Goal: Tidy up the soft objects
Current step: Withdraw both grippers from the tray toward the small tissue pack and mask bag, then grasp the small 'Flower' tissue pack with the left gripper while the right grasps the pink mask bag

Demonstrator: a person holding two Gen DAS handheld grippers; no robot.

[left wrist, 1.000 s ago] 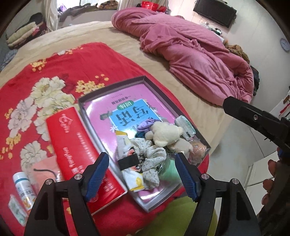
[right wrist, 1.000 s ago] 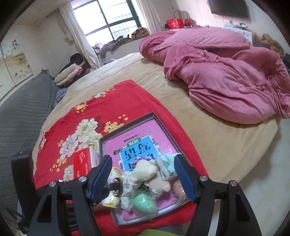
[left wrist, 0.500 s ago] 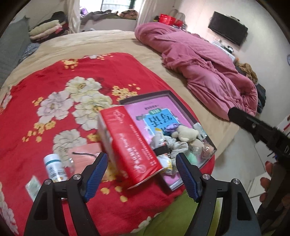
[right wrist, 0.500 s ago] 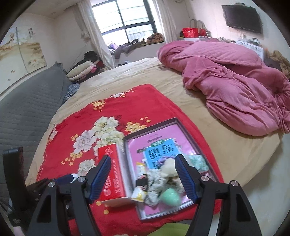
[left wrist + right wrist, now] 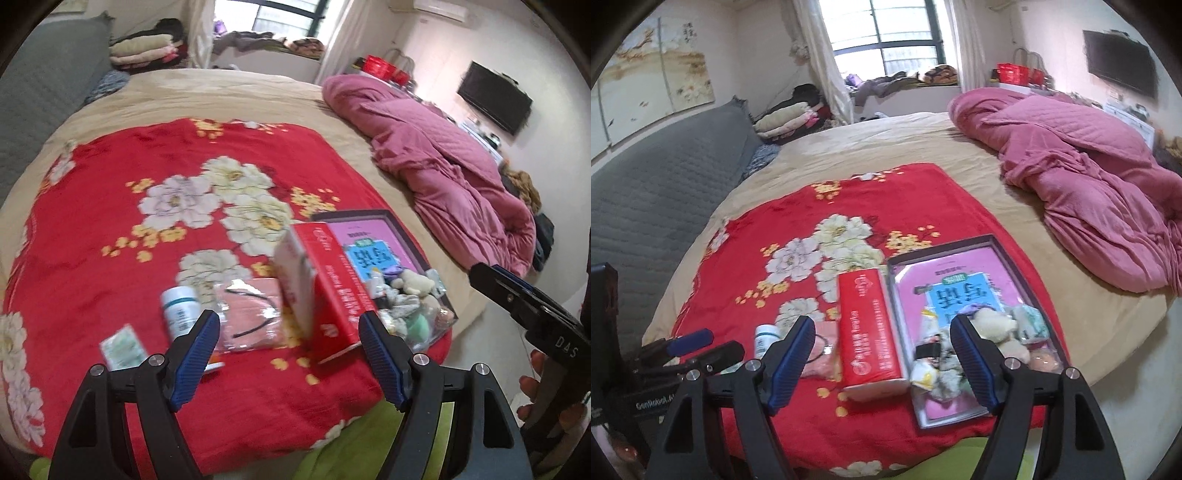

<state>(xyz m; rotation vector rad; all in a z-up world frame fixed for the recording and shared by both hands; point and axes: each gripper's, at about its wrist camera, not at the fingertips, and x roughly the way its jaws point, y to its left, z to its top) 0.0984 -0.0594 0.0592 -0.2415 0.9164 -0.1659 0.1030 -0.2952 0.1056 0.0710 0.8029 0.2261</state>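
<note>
Red floral blanket [image 5: 746,258] covers the lower centre of both views, laid over a tan bed as the sorting surface. The grey tray [image 5: 1015,258], lower right of the right wrist view, holds the soft objects in a heap at its near end: a cream plush toy [image 5: 991,326], a patterned scrunchie [image 5: 945,373], a green sponge [image 5: 419,326] and a peach puff [image 5: 1043,363]. They look gathered there to keep them apart from the hard goods. A red box [image 5: 866,328] lies just left of the tray; a white bottle [image 5: 181,310] and a pink packet [image 5: 251,317] lie further left.

Left gripper [image 5: 290,354]: released, jaws wide, nothing between the pads. Right gripper [image 5: 882,362]: jaws opening, nothing between them, only framing the box and tray from above.

Against 1 second ago: both views sat close over the tray, the heap filling the gap between the jaws. Now both cameras show it from further back and to the left, with more blanket visible. Heap unchanged. Judgement: sorting looks finished or nearly so.
</note>
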